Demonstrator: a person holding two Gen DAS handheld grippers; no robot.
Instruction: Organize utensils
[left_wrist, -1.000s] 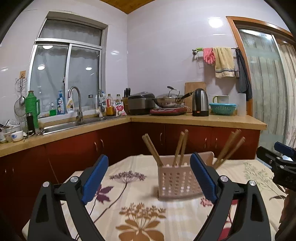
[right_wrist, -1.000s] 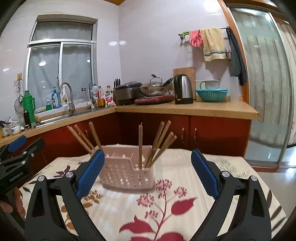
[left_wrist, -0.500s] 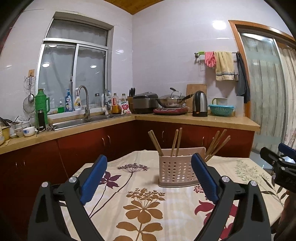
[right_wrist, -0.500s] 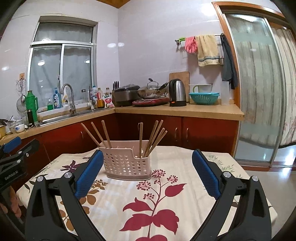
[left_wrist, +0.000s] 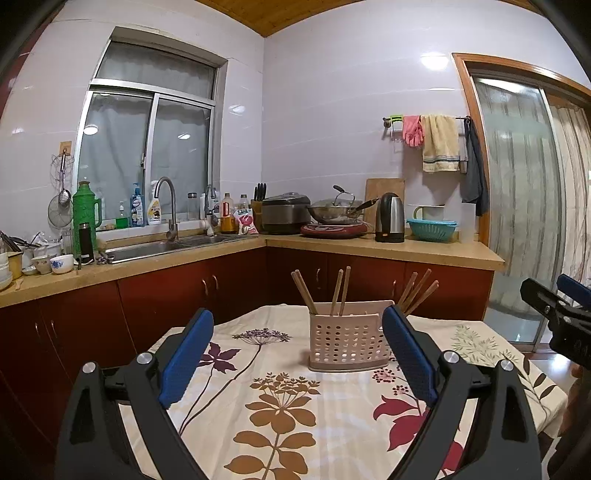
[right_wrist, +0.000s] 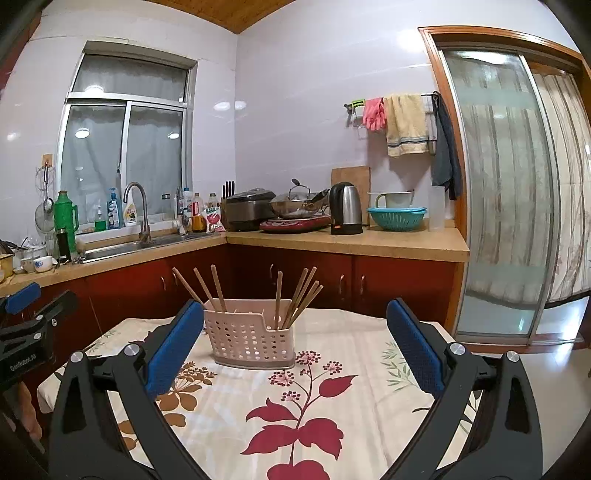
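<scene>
A pale pink perforated utensil holder (left_wrist: 347, 341) (right_wrist: 249, 341) stands on the floral tablecloth (left_wrist: 280, 406) (right_wrist: 314, 398). Several wooden chopsticks (left_wrist: 341, 290) (right_wrist: 301, 295) stick up from its compartments. My left gripper (left_wrist: 295, 350) is open and empty, held back from the holder over the near part of the table. My right gripper (right_wrist: 293, 343) is open and empty too, also short of the holder. Each gripper shows at the edge of the other's view: the right gripper (left_wrist: 554, 317), the left gripper (right_wrist: 26, 321).
Dark red cabinets with a wooden counter (left_wrist: 388, 247) run behind the table. On it are a sink (left_wrist: 155, 247), bottles, a rice cooker (left_wrist: 286, 212), a wok (left_wrist: 336, 212), a kettle (left_wrist: 389, 218) and a teal basket (left_wrist: 430, 229). A sliding glass door (right_wrist: 498, 192) is at the right.
Both grippers have drawn back and risen from the holder, which now looks smaller and farther. Both stay open and empty. The holder and chopsticks have not moved.
</scene>
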